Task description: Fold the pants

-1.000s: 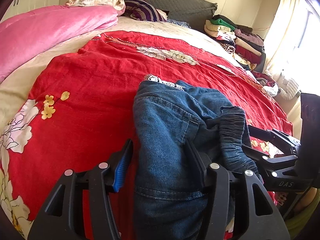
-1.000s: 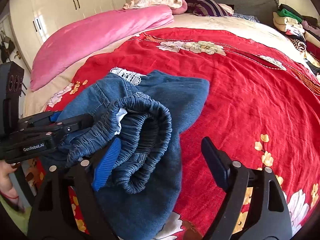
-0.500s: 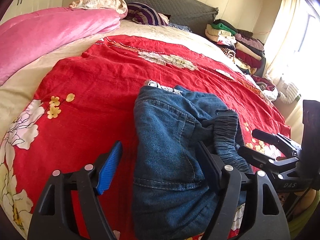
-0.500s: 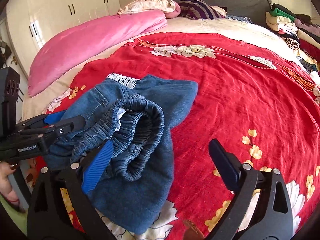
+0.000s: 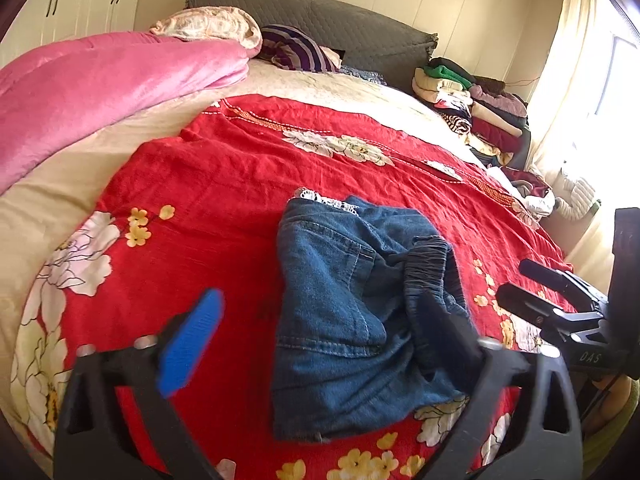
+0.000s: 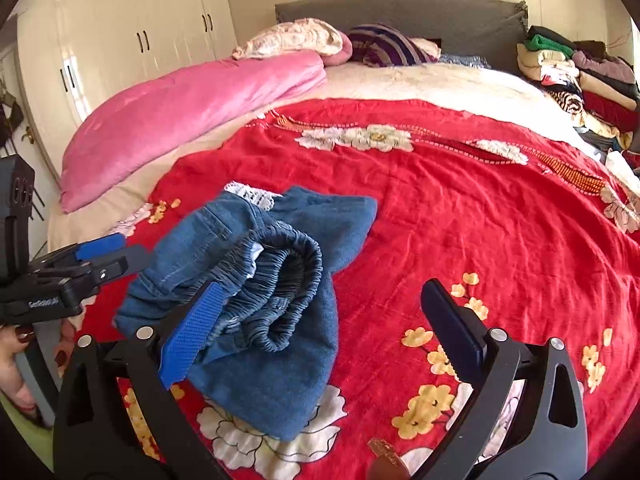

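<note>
Both claws, left claw (image 5: 320, 344) opening and right claw (image 6: 320, 328) spread apart, are lifting off the folded pants (image 5: 352, 320), which are lying between them on the bed (image 5: 220, 184).

The folded pants (image 5: 352, 320) lie on the bedspread (image 5: 240, 184) at lower centre of the left wrist view, waistband toward the right. In the right wrist view they sit at lower left. The left gripper (image 5: 320, 340) frames the pants from below without touching them; the right gripper (image 6: 320, 320) has its left finger in front of the waistband. A rolled quilt (image 5: 100, 92) lies at upper left, pillows (image 5: 296, 52) against the headboard (image 5: 320, 20) at top centre, and stacked clothes (image 5: 472, 112) at upper right.
</note>
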The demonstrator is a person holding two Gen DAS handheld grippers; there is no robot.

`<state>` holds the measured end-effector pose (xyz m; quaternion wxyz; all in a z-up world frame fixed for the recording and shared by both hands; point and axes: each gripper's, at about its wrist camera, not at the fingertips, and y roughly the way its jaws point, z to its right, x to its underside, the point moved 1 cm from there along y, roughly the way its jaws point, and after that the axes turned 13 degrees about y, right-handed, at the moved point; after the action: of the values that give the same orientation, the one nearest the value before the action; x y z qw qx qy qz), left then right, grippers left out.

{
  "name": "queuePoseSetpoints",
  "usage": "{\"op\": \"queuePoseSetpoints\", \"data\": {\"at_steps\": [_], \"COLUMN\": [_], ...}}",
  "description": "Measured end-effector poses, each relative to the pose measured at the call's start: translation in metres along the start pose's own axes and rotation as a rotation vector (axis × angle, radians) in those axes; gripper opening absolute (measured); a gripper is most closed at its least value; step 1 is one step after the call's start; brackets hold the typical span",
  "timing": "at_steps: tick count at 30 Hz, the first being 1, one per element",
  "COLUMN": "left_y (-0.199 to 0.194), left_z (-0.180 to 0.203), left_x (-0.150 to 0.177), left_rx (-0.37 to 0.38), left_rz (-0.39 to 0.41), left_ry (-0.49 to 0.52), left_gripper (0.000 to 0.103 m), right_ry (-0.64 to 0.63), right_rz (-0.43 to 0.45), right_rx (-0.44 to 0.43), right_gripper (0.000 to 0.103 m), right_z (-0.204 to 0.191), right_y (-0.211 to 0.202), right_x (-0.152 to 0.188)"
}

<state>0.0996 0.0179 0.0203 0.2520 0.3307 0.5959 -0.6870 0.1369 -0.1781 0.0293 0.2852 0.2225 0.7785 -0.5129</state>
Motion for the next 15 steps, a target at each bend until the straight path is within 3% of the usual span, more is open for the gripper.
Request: {"op": "queuePoseSetpoints", "data": {"at_steps": [15], "left_y": [-0.052], "left_z": [0.023], "left_x": [0.010], "left_rx": [-0.023], "left_rz": [0.049], "left_ry": [0.057], "left_gripper": [0.099], "right_ry": [-0.030], "right_rz": [0.096], "right_rx": [0.007], "right_gripper": [0.094], "right_z": [-0.007], "right_y": [-0.059], "right_x": [0.007]}}
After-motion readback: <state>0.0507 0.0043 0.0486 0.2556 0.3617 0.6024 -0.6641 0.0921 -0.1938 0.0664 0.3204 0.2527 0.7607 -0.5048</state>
